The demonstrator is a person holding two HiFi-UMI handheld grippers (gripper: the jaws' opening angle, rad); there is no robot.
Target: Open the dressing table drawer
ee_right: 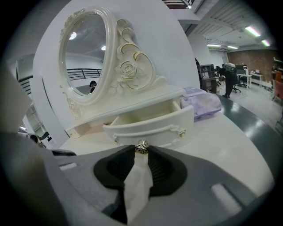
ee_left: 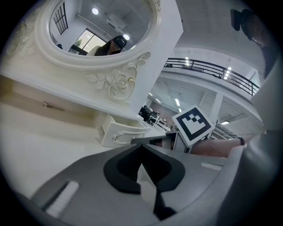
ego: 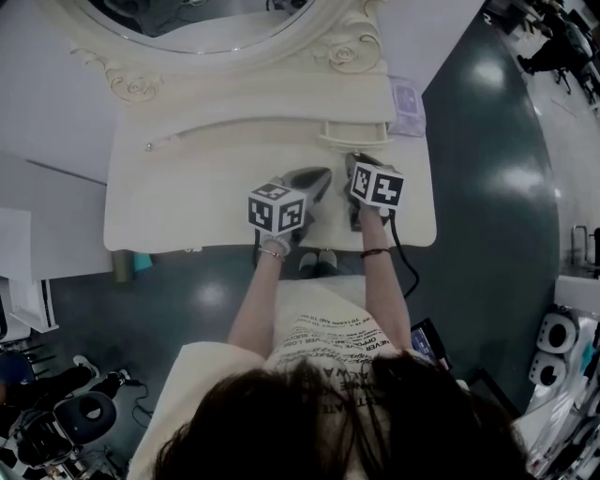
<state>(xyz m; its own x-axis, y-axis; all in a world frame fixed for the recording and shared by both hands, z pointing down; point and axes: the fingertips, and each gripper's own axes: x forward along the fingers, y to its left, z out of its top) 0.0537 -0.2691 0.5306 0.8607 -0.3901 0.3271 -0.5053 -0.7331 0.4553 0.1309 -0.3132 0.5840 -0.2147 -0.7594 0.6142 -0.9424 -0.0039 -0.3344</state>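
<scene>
The cream dressing table point(ego: 187, 202) has a small drawer point(ee_right: 154, 126) at its right, pulled part way out so its empty inside shows. The same drawer point(ego: 352, 131) sits under the mirror frame in the head view. My right gripper point(ee_right: 141, 152) is shut on the drawer's small metal knob point(ee_right: 141, 147), which sits between the jaw tips. My left gripper point(ee_left: 141, 154) hovers just left of it over the tabletop, jaw tips together with nothing between them. From the left gripper view the drawer point(ee_left: 121, 132) lies ahead, with the right gripper's marker cube point(ee_left: 192, 123) beside it.
An oval mirror point(ego: 206, 19) in a carved frame stands at the back. A wider drawer front with a small knob point(ego: 148, 147) runs along the left. A purple tissue pack point(ee_right: 201, 101) lies at the table's right back corner. Dark floor surrounds the table.
</scene>
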